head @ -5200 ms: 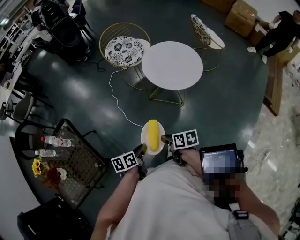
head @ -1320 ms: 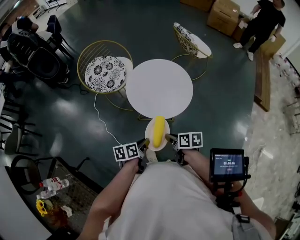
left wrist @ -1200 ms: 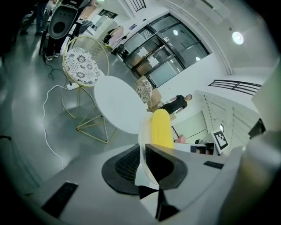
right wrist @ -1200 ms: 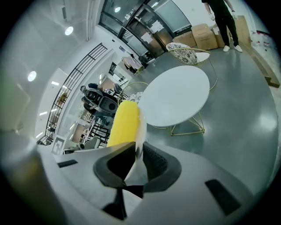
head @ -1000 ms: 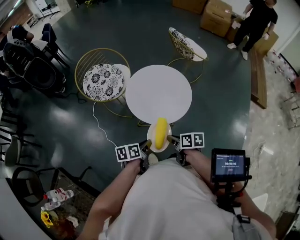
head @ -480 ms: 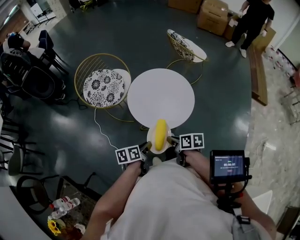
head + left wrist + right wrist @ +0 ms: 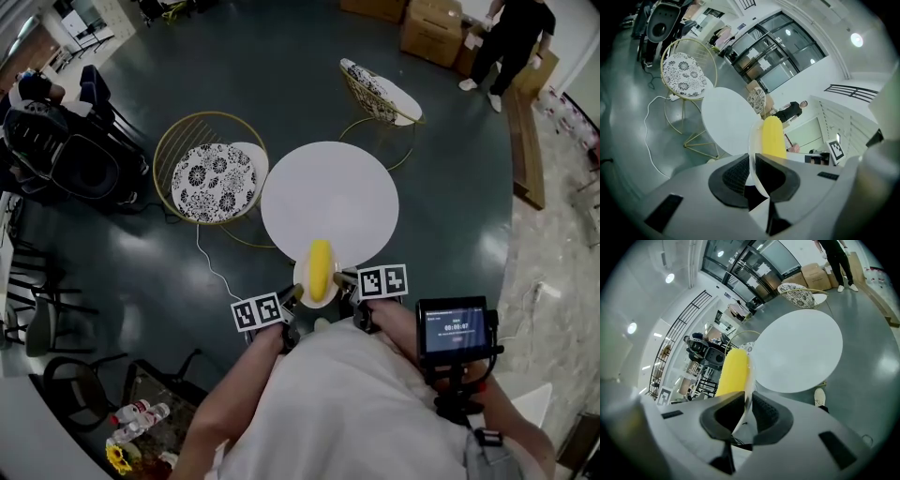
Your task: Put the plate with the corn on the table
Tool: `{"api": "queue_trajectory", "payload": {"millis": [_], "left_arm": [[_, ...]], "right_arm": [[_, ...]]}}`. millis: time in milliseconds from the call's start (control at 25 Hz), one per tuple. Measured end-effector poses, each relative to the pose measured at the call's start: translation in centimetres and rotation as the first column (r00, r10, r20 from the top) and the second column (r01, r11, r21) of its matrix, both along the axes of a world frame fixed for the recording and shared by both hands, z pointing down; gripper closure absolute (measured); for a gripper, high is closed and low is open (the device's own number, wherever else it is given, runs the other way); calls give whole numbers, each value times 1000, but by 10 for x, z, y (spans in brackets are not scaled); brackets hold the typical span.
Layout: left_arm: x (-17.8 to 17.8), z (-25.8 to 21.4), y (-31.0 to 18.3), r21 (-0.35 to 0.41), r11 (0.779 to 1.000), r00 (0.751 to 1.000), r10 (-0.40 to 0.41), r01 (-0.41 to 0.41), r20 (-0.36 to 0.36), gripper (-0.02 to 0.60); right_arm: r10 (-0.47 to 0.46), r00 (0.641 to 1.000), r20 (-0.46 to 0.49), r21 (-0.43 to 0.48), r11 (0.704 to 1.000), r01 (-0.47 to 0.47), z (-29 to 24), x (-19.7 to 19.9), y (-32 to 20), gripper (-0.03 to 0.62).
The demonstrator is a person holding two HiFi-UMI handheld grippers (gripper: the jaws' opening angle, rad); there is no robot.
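The left gripper (image 7: 292, 296) and right gripper (image 7: 343, 278) are each pinching shut on opposite rims of the plate (image 7: 301, 281), apparently holding it level so the corn (image 7: 320, 270) is not rolling. The plate is hanging by the table's (image 7: 328, 197) near edge.

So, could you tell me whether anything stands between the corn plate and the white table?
Nothing visible does. The left gripper and right gripper hold the plate at the near edge of the bare table.

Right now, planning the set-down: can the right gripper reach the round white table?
Probably yes: the round white table lies just ahead of the right gripper, which clamps the white plate; nothing stands between.
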State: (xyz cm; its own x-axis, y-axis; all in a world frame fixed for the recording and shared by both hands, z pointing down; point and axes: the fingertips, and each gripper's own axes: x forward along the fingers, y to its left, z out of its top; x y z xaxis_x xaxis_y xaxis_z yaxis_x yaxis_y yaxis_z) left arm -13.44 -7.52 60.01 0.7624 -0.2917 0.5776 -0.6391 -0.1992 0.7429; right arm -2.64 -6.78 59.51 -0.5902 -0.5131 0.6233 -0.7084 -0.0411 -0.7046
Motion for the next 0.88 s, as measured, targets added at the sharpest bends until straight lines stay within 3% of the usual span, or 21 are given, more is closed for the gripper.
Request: {"api": "queue_trajectory", "payload": {"millis": [320,880], "left_arm": [[44,12,-55,-34,999,1000,-1,2,18,537],[69,31,-65,-60,997,998,41,-37,58,537]], "right_arm": [[-17,1000,10,-49,999,17,14,44,-56,542],[-52,998,-17,-78,996,51,34,68,-66,542]]}}
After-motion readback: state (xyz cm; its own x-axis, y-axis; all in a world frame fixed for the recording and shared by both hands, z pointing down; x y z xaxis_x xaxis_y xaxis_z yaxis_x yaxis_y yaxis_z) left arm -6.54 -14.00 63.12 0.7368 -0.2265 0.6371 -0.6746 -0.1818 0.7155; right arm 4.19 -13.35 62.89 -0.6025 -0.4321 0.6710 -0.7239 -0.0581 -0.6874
